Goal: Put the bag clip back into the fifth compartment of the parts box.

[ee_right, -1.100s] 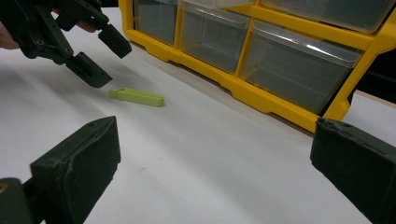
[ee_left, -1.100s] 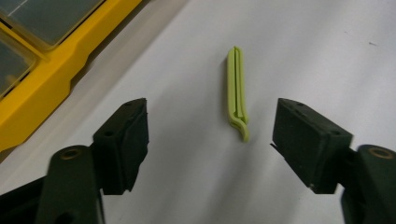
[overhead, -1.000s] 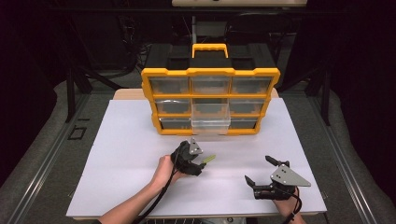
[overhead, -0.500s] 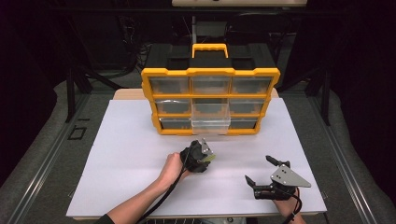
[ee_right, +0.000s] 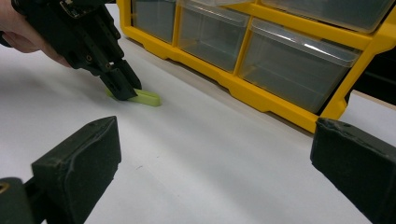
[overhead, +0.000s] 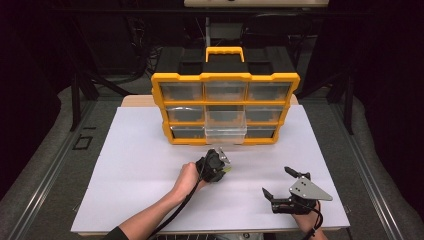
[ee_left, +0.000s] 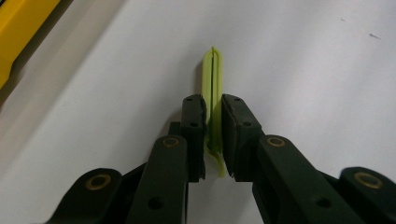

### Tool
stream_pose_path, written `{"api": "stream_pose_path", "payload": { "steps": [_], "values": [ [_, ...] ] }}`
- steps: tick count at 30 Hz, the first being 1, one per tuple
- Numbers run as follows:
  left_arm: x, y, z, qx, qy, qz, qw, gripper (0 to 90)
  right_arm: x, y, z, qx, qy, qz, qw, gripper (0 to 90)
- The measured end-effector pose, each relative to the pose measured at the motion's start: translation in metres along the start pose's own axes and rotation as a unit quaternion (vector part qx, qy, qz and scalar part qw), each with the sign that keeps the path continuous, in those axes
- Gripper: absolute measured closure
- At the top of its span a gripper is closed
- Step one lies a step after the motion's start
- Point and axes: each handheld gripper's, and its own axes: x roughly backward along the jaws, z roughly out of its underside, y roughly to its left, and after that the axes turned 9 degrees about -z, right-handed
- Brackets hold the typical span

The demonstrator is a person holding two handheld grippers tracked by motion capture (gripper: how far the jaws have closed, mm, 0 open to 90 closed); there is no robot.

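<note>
One yellow-green clip (ee_left: 213, 100) lay flat on the white worktop (overhead: 125, 190), just below the centre of the high view and in front of the organiser. The left gripper (overhead: 223, 166) had just been closing, and its two black fingers (ee_left: 194, 135) pressed on the clip from both sides; the clip's rounded tip stuck out beyond them, while its near end was hidden between the fingers. In the right gripper view, at upper left, the same gripper slanted down onto the clip, covering about half of it. One yellow organiser (overhead: 227, 77) stood at the top centre of the high view, showing nine clear drawers in three rows of three; the bottom middle drawer (overhead: 225, 134) was pulled out toward the worktop's front. Whatever the drawers held was too dim to make out. The right gripper (overhead: 280, 187) rested at lower right of the high view, well apart from the clip, its fingers spread wide with nothing between them. Two forearms entered from the bottom edge, both cut off by the frame.
</note>
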Motion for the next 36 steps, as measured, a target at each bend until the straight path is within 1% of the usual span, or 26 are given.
{"api": "stream_pose_path", "payload": {
  "steps": [3,5,6,9,13,14,16,20,22,26,28,31,36],
  "values": [
    [0.001,0.002,0.0,0.001,0.001,0.005,1.0,80.2,0.0,0.0,0.0,0.001,0.002,0.0,1.0,1.5],
    [0.002,0.003,0.0,0.002,-0.004,0.008,1.0,80.3,0.0,0.0,0.0,0.001,0.001,0.0,1.0,1.5],
    [0.003,0.004,0.001,0.0,-0.003,0.009,1.0,80.3,0.0,-0.001,0.0,0.001,0.001,0.0,1.0,1.6],
    [0.008,0.006,0.002,-0.001,-0.009,0.007,0.9999,80.3,0.0,-0.001,0.0,-0.001,0.003,-0.001,1.0,1.6],
    [0.015,0.01,0.007,0.006,-0.011,0.005,0.9999,80.3,0.0,0.0,0.0,0.0,0.003,0.0,1.0,1.6],
    [0.016,0.01,0.009,0.003,-0.011,0.004,0.9999,80.2,0.0,0.0,0.0,0.0,0.003,0.0,1.0,1.6],
    [0.018,0.011,0.013,0.004,-0.011,0.004,0.9999,80.2,0.0,0.0,0.0,0.0,0.004,0.001,1.0,1.6],
    [0.021,0.013,0.019,0.006,-0.014,0.005,0.9999,80.2,0.0,0.0,0.0,0.001,0.006,0.001,1.0,1.7],
    [0.023,0.015,0.022,0.01,-0.017,0.007,0.9998,80.2,0.0,0.0,0.0,0.0,0.005,0.001,1.0,1.7],
    [0.029,0.018,0.026,0.01,-0.019,0.008,0.9997,80.2,0.0,-0.001,0.0,0.0,0.007,0.002,1.0,1.7],
    [0.032,0.019,0.029,0.01,-0.024,0.004,0.9997,80.3,0.0,-0.001,0.0,0.0,0.007,0.003,1.0,1.8],
    [0.036,0.022,0.032,0.011,-0.024,0.007,0.9996,80.3,0.0,-0.001,0.0,0.0,0.007,0.003,1.0,1.8],
    [0.04,0.026,0.039,0.013,-0.024,0.002,0.9996,80.4,0.0,-0.001,0.0,0.0,0.007,0.003,1.0,1.8]
  ]
}}
